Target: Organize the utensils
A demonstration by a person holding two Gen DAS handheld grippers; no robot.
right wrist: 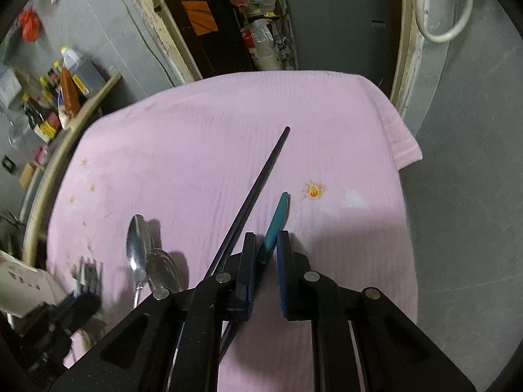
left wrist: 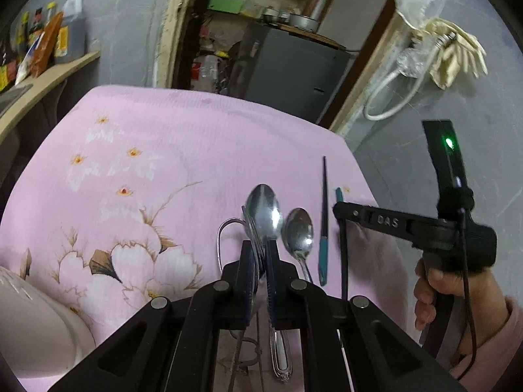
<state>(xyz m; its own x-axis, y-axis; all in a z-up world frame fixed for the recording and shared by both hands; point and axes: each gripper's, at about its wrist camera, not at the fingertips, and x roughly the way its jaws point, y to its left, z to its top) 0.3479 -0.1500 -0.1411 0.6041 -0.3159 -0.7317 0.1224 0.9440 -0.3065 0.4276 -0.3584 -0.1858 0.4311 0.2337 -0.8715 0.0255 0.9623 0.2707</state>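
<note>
While both grippers sit over the pink cloth (right wrist: 228,124) | left gripper (left wrist: 260,254) clenched on a fork (left wrist: 250,228) beside two spoons (left wrist: 298,232) | right gripper (right wrist: 266,248) grasping a teal-handled chopstick (right wrist: 276,220)

You face grey walls (left wrist: 124,32) and a wood-framed doorway (left wrist: 170,26) onto cluttered storage. A shelf (left wrist: 49,75) with bottles (left wrist: 73,26) runs left; pale gloves (left wrist: 457,52) hang right. Grey floor (right wrist: 464,228).
</note>
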